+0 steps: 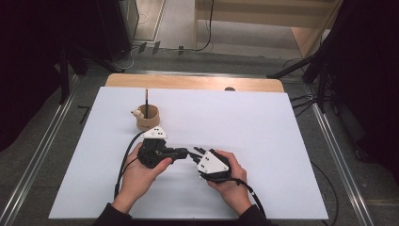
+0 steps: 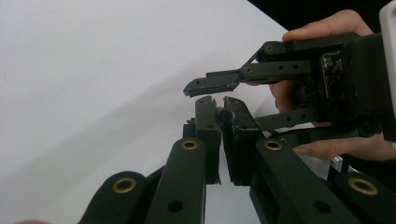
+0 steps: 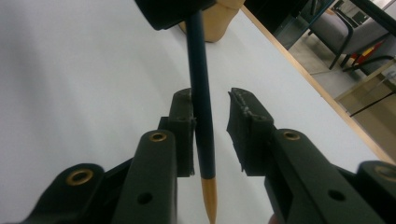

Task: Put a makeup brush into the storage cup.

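Pinching the pencil's (image 2: 225, 114) blunt end, the left gripper (image 2: 219, 116) holds it above the table (image 1: 263, 127) – the right gripper's (image 3: 210, 119) jaws stand parted around its shaft; it could pivot and drop.

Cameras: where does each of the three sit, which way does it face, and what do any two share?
High view: above the person's side, facing forward and down on the table; both hands, left gripper, right gripper, wooden cup.
Left gripper view: along its own jaws, clamped on the pencil; beyond, the right gripper and its hand.
Right gripper view: along its parted jaws, pencil between them.
Shared: both gripper views show the pencil.
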Demonstrator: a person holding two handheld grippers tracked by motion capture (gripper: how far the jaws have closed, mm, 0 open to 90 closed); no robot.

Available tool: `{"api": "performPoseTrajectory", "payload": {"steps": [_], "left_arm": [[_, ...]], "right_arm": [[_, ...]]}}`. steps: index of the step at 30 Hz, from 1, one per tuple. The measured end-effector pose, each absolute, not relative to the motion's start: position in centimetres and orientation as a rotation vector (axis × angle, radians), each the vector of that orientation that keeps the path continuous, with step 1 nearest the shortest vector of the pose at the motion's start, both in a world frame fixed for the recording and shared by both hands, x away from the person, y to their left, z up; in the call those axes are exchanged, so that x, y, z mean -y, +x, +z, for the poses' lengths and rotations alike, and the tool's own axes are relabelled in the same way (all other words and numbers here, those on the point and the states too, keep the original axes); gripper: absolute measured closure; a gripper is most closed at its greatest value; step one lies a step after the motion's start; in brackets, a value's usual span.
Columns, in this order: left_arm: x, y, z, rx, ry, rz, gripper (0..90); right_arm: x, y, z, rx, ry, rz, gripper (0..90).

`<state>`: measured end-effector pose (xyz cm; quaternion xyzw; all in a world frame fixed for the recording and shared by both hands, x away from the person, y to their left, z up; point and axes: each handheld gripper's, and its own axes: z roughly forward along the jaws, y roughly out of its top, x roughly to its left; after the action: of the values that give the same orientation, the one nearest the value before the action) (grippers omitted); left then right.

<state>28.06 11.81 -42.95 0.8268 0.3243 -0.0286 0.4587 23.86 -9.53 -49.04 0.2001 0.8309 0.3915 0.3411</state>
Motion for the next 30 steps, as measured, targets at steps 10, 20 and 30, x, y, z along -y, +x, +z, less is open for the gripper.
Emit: {"api": "performPoseTrajectory", "payload": {"steps": [10, 20, 30], "left_arm": [[-12.5, 28.1, -43.0, -0.810, 1.992, 0.000, 86.0], [-13.6, 27.9, -43.0, -0.823, 1.900, 0.084, 86.0], [-13.9, 27.7, -43.2, -0.813, 1.841, 0.132, 86.0]], "right_arm": [[10.4, 24.1, -48.5, -2.107, 0.695, 1.156, 52.2], [11.1, 24.1, -48.1, -2.031, 0.838, 1.274, 44.7], [11.8, 24.1, -47.7, -1.940, 1.033, 1.366, 38.6]]}}
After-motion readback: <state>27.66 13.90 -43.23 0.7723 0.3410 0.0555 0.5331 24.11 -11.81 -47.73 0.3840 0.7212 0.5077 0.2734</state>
